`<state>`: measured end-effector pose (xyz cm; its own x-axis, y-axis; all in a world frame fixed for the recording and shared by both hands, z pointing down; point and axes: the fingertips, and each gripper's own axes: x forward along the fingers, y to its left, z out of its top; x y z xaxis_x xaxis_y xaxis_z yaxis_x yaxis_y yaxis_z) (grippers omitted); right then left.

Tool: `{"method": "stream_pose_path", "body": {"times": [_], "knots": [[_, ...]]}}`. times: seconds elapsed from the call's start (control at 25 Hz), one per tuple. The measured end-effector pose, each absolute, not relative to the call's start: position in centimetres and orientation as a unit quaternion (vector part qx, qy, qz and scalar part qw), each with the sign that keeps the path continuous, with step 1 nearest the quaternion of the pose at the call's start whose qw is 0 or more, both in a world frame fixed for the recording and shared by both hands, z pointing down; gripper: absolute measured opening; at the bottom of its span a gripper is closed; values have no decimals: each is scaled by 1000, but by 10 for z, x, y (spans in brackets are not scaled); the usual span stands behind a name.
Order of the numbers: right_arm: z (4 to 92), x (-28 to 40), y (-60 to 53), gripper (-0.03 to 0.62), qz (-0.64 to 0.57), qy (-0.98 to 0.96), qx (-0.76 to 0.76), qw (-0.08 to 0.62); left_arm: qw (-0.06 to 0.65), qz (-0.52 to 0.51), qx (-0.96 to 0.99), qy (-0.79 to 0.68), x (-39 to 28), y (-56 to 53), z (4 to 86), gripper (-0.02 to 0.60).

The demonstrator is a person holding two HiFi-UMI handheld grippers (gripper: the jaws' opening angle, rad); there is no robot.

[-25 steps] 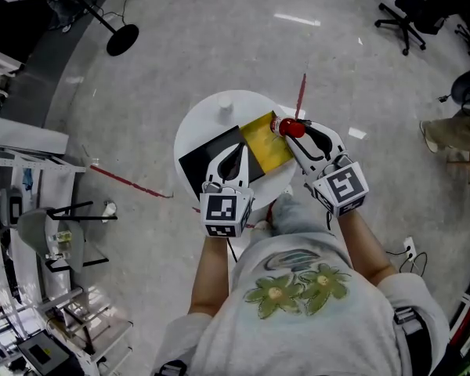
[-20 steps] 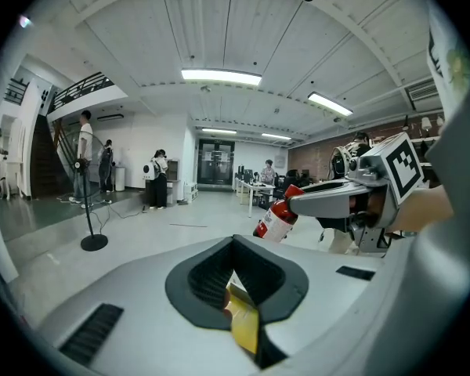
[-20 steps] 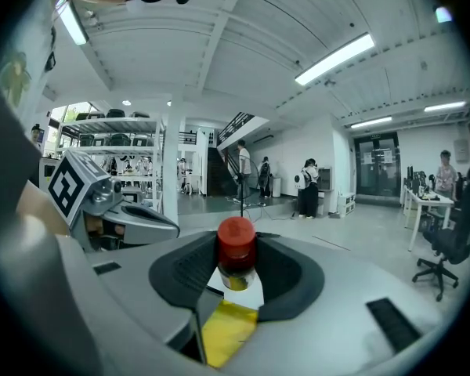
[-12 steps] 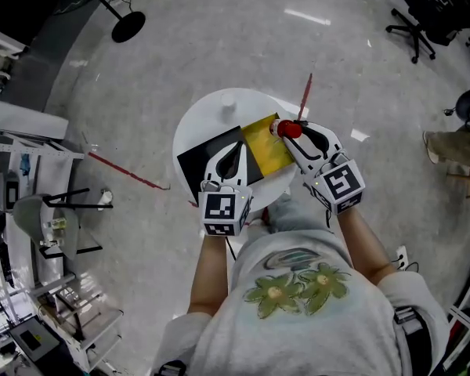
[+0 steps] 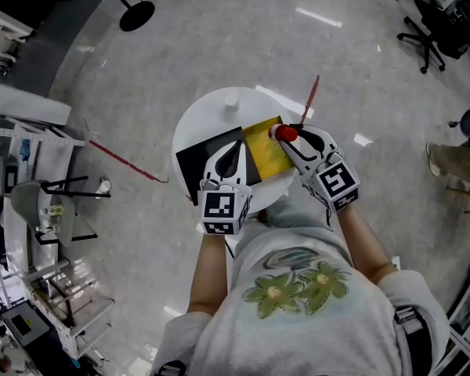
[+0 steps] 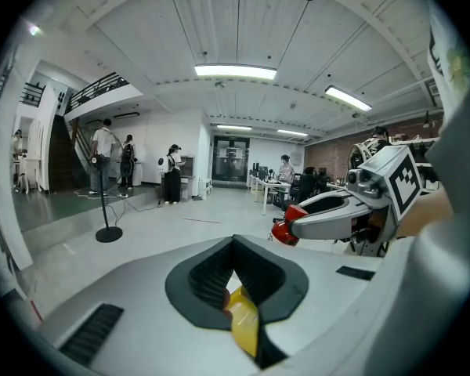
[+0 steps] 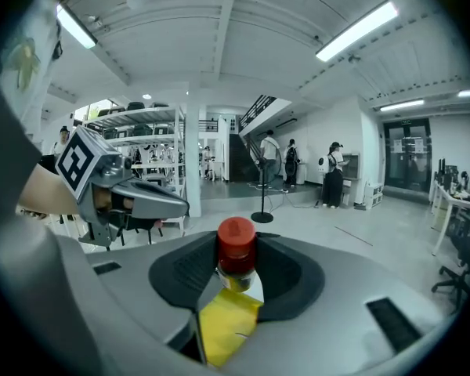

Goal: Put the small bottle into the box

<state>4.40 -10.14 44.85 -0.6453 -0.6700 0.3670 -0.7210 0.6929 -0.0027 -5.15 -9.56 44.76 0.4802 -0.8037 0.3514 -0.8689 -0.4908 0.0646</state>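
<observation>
Bottle (image 5: 286,134): small and red-capped, upright between the jaws of the right gripper (image 5: 291,137). It is at the far right corner of the box (image 5: 265,147).
Right gripper: closed on the bottle (image 7: 237,263), pads against its sides, with the yellow box (image 7: 223,323) showing below through the gap.
Box: yellow, lying on the round white table (image 5: 200,128) between the two grippers, its left edge against a black panel (image 5: 204,163).
Left gripper (image 5: 236,149): jaws drawn together on a yellow edge of the box (image 6: 243,319), at the seam of yellow and black.
On the table: one small white thing (image 5: 231,98) at the far side, well apart from the box, with nothing between bottle and box.
Around the table: red tape lines (image 5: 125,163) on the grey floor, a black stand base (image 5: 135,14), an office chair (image 5: 435,37) and racks (image 5: 31,210) at the left.
Background: people (image 7: 329,178) standing well away.
Hidden: in the head view only the bottle's cap shows, and the jaw covers its body. The grippers and the person's shirt (image 5: 298,288) cover the table's near rim.
Unclear: whether the bottle touches the box, whether the box is open, and what the white thing is.
</observation>
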Motion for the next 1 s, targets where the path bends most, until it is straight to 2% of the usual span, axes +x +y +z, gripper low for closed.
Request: {"method": "stream_pose_path", "body": {"times": [1.0], "knots": [[503,39,-115,144,92,-921,308,220,134,136,822,-536,-51,-108,461,3]]}}
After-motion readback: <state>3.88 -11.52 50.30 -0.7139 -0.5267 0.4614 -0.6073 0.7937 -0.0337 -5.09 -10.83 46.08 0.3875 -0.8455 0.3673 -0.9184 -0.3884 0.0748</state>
